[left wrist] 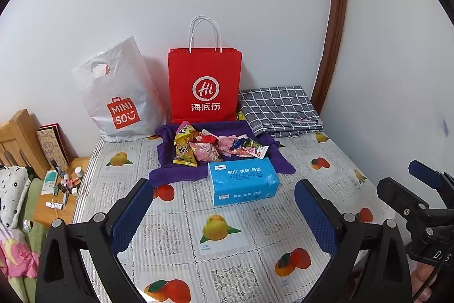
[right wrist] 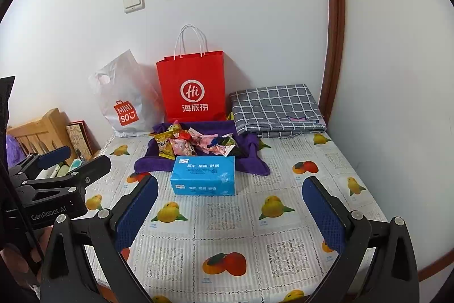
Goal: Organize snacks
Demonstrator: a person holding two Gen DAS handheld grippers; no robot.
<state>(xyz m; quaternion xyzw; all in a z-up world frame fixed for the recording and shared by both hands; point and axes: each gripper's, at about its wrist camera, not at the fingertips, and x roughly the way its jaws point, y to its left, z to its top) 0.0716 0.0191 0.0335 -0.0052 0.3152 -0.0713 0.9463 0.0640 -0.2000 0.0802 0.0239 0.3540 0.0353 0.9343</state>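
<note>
Several snack packets (left wrist: 210,146) (right wrist: 195,145) lie in a pile on a purple cloth (left wrist: 167,173) (right wrist: 147,162) at the back of the table. A red paper bag (left wrist: 204,84) (right wrist: 193,87) stands upright behind them against the wall. My left gripper (left wrist: 224,213) is open and empty above the table's near half. My right gripper (right wrist: 229,210) is also open and empty, well short of the snacks. The right gripper shows at the right edge of the left wrist view (left wrist: 417,189), and the left gripper at the left edge of the right wrist view (right wrist: 62,163).
A blue tissue pack (left wrist: 242,181) (right wrist: 204,175) lies just in front of the snacks. A white MINISO bag (left wrist: 119,101) (right wrist: 124,101) leans left of the red bag. A folded grey checked cloth (left wrist: 281,111) (right wrist: 276,110) lies at the back right. The table has a fruit-print cover (left wrist: 227,240) (right wrist: 227,232). A bedside shelf with small bottles (left wrist: 65,186) is to the left.
</note>
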